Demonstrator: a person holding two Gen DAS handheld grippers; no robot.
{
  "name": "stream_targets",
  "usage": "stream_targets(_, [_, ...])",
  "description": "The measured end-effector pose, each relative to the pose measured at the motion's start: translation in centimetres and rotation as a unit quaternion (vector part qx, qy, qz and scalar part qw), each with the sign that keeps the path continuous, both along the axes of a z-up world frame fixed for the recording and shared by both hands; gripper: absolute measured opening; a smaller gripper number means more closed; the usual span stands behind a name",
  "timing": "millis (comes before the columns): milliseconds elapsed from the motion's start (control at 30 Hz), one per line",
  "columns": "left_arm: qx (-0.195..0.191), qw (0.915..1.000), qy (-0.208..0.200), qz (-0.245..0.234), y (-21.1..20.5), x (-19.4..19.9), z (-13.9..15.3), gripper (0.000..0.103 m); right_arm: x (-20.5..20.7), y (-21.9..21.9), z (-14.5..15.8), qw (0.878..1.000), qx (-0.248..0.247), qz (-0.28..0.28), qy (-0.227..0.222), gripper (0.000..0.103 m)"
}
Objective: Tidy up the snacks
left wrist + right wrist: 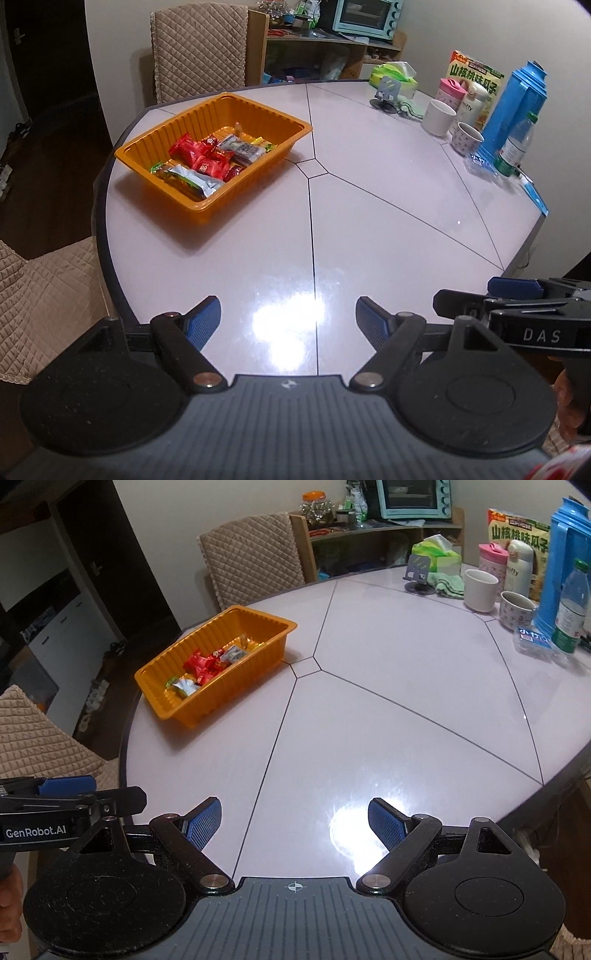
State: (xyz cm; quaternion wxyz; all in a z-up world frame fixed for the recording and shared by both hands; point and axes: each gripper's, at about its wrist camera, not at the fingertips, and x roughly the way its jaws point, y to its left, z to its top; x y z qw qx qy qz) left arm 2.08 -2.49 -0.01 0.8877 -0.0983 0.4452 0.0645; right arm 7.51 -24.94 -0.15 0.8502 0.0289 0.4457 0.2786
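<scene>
An orange plastic tray [177, 136] stands at the far left of the pale table [369, 221]. It holds several wrapped snacks [201, 160], red, silver and green. The tray also shows in the right wrist view [258, 622], with the snacks [205, 666] inside it. My left gripper [288, 321] is open and empty above the near table edge. My right gripper [295, 821] is open and empty, to the right of the left one. Each gripper shows at the edge of the other's view, the right one [517, 295] and the left one [74, 794].
At the table's far right stand a blue thermos jug [517, 107], a water bottle [515, 146], two cups [439, 116], flasks, a snack bag [476, 79], a tissue pack [395, 75] and a phone stand [388, 94]. Quilted chairs [199, 48] stand at the back and left.
</scene>
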Motion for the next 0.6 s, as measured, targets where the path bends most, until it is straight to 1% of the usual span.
stream_targets(200, [0.002,1.0000,0.001,-0.004,0.1,-0.8,0.0,0.079,-0.9,0.3,0.2,1.000,-0.003,-0.003,-0.007,0.086])
stream_targets(600, [0.000,1.0000,-0.001,-0.004,0.5,-1.3,0.3,0.079,-1.2,0.8,0.2,1.000,-0.007,-0.002,-0.011,0.086])
